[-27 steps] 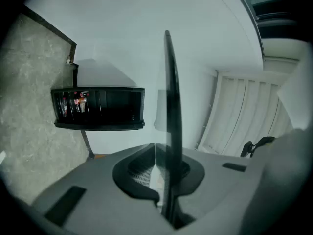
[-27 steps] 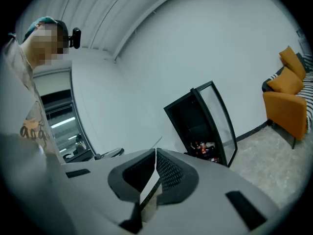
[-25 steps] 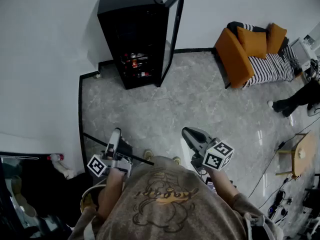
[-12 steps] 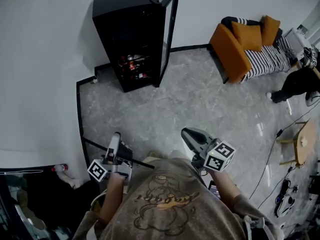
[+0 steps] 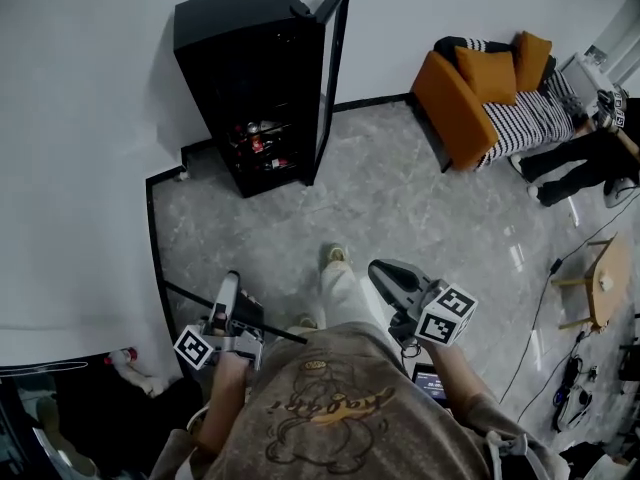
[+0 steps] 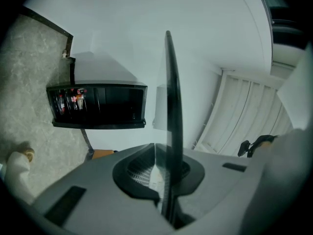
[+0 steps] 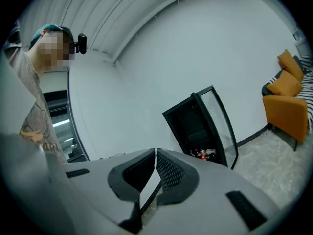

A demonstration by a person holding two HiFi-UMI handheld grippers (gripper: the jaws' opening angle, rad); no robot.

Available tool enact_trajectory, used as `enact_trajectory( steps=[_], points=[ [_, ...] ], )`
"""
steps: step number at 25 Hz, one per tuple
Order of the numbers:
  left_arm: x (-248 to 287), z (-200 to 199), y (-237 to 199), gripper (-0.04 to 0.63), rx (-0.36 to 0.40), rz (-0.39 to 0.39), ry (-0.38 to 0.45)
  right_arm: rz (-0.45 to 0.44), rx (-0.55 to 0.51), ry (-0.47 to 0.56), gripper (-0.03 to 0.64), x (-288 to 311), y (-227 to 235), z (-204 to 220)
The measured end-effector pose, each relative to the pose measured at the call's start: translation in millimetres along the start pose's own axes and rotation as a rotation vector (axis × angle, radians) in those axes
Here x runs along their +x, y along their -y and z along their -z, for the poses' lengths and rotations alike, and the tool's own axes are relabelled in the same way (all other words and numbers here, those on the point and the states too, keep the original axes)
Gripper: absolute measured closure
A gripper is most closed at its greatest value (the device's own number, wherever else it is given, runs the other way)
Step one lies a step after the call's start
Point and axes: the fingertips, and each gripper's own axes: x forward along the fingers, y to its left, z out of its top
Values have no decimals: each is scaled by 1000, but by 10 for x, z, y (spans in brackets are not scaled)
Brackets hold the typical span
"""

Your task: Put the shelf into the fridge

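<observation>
Advanced across the grey stone floor [image 5: 420,208] since a second ago, with a stepping foot [image 5: 333,256] newly out ahead at centre. Black fridge [image 5: 255,78] now nearer 11 than 12 o'clock in the head view, door [image 5: 330,68] swung open on its 3 o'clock side, bottles [image 5: 258,138] low inside. Orange sofa [image 5: 465,93] at 2 o'clock, well apart from everything else. At 8 o'clock the shelf [image 5: 185,294], a thin dark pane seen edge-on, clenched in the left tongs [image 5: 230,280] and standing upright between the jaws in the left gripper view. Right tongs [image 5: 378,266] at 5 o'clock, closed on nothing and apart from the shelf.

Judged a carry in progress, fridge not yet reached. To do it well: keep the clamp firm, bring the free tongs to the far edge for steadiness, turn the pane flat before the opening, line it up with whatever supports sit above the bottles, and steer clear of the door's edge.
</observation>
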Motion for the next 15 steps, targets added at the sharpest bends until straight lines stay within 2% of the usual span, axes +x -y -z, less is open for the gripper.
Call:
enact_trajectory(
  steps=[4,9,15],
  points=[
    [210,-122,-64,578,19,22,12,-9,-11,15,591,170,227,-150],
    [544,-197,-200,577,12,11,39,-11,0,28,591,356,511,-320],
    [992,-310,-291,578,11,29,57,-50,5,14,591,690,781,-527]
  ],
)
